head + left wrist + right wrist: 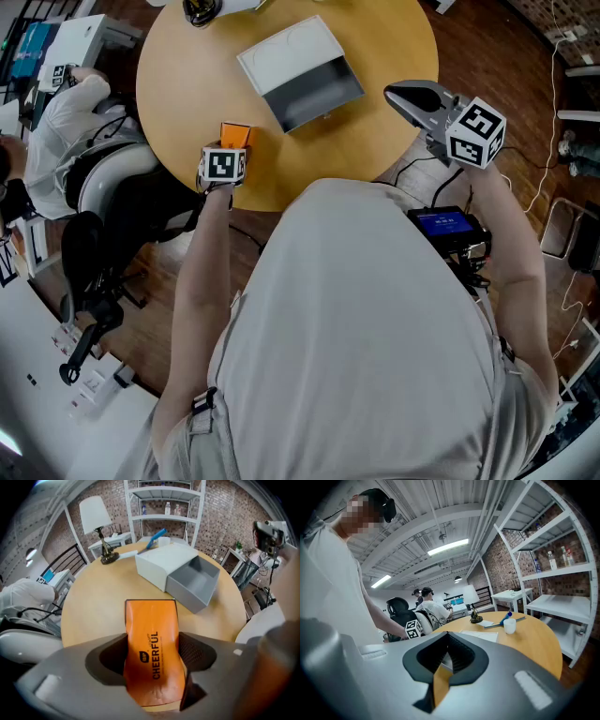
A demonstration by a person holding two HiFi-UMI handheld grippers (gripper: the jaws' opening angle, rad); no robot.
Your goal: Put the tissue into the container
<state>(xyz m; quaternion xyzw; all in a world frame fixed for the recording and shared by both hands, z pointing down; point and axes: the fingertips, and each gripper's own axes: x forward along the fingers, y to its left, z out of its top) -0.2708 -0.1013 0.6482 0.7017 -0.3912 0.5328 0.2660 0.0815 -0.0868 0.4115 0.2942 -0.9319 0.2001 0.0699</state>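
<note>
An orange tissue pack point(235, 136) printed "CHEERFUL" point(152, 653) sits at the near left of the round wooden table point(187, 66). My left gripper point(225, 155) point(152, 646) is shut on it, a pad against each long side. The container point(300, 70) point(183, 571) is a white box with its grey drawer point(194, 581) pulled out and empty; it stands ahead and to the right of the pack. My right gripper point(412, 94) point(448, 641) hovers off the table's right edge, shut with nothing in it.
A lamp point(96, 515), papers and a blue pen lie at the table's far side, with a white cup point(509, 626). A person in white point(66, 112) sits by office chairs on the left. White shelving point(164, 508) stands behind.
</note>
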